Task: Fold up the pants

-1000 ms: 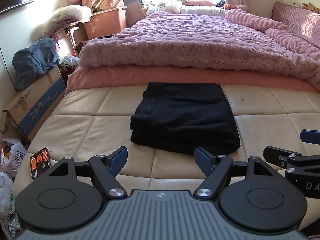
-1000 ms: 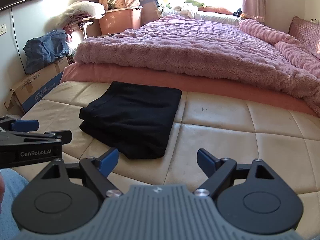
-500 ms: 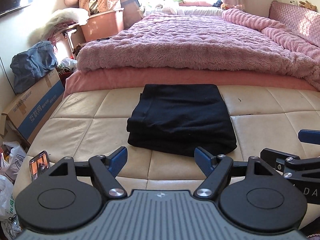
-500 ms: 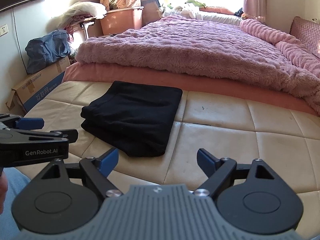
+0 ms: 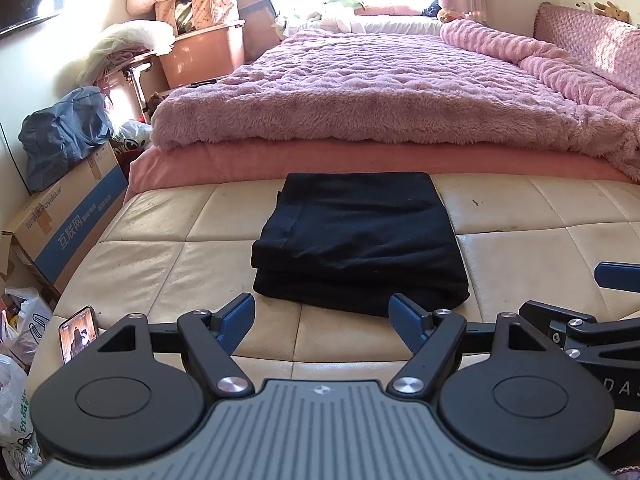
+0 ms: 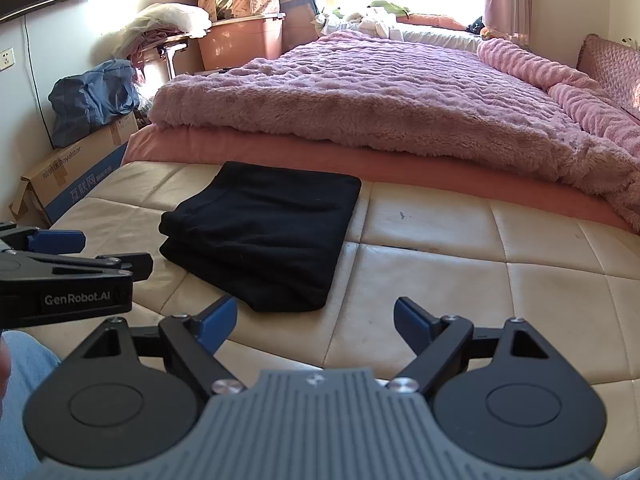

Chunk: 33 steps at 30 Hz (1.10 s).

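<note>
Left wrist, pants (image 5: pixel 360 240) beyond spread fingers (image 5: pixel 236 320)

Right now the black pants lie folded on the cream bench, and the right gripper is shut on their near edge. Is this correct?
Not quite. The pants do lie folded on the bench, but the right gripper is open and holds nothing, apart from the cloth. The right wrist view shows it.

Home bedroom: bed (image 5: pixel 384 92) under plush pink blanket (image 6: pixel 360 96).
</note>
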Each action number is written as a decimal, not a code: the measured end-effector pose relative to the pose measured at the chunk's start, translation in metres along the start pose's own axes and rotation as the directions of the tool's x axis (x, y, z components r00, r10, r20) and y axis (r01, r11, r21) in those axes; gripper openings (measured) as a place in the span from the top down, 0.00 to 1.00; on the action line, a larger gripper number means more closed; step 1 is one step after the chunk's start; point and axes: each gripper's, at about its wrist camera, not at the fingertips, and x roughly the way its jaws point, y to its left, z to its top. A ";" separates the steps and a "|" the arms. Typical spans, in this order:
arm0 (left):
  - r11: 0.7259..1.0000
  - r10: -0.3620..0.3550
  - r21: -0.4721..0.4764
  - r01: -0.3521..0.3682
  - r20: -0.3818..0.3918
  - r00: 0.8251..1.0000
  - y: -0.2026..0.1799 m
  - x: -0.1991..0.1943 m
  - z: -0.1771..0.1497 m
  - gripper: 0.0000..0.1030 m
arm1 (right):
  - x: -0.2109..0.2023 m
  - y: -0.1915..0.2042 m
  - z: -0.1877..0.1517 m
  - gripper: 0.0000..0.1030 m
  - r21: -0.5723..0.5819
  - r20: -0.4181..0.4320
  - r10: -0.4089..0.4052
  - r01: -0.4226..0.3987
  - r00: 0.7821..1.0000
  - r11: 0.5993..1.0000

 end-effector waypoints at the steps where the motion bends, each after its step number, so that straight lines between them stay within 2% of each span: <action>1: 1.000 -0.001 0.001 0.001 0.001 1.000 0.000 0.000 0.000 0.13 | 0.000 0.000 0.000 0.21 0.001 0.000 0.000 0.000 1.000 1.000; 33: 1.000 -0.009 0.011 0.009 0.014 1.000 -0.002 -0.005 0.004 0.13 | -0.005 0.000 0.001 0.21 -0.006 0.010 0.008 -0.008 1.000 1.000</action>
